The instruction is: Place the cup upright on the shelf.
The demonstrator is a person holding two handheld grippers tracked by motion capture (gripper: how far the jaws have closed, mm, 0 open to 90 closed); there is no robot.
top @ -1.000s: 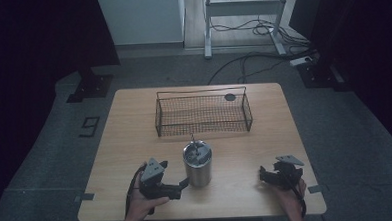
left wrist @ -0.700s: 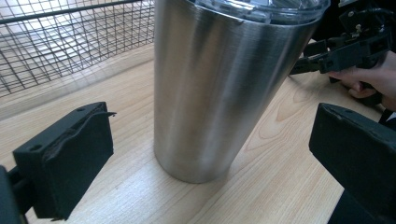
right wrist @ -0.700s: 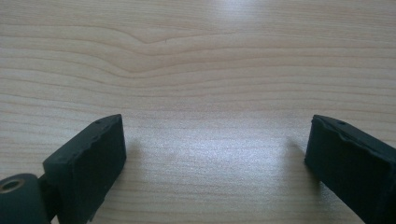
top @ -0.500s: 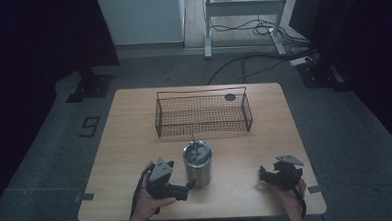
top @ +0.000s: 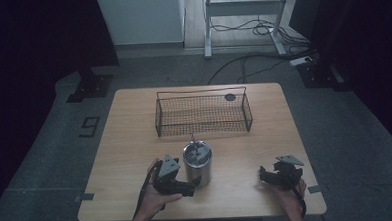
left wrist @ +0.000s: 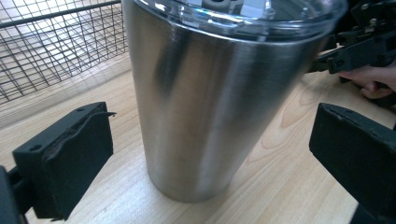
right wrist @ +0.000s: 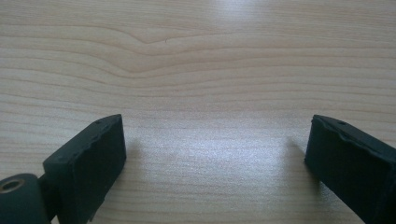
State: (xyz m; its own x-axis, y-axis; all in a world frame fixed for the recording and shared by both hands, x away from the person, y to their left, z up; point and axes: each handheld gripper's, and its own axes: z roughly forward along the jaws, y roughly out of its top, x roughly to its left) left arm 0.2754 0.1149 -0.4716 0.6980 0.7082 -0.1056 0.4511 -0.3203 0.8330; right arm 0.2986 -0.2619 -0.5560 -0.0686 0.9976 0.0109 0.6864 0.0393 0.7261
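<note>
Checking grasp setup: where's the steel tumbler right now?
In the high view the steel tumbler stands upright near the table's front centre, just before the wire basket, with the open left gripper beside it.

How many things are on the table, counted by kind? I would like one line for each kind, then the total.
Steel tumbler with clear lid: 1
Wire basket: 1
Small dark round thing at the basket's far right corner: 1
Hand-held grippers, left and right: 2
Total: 5
</note>
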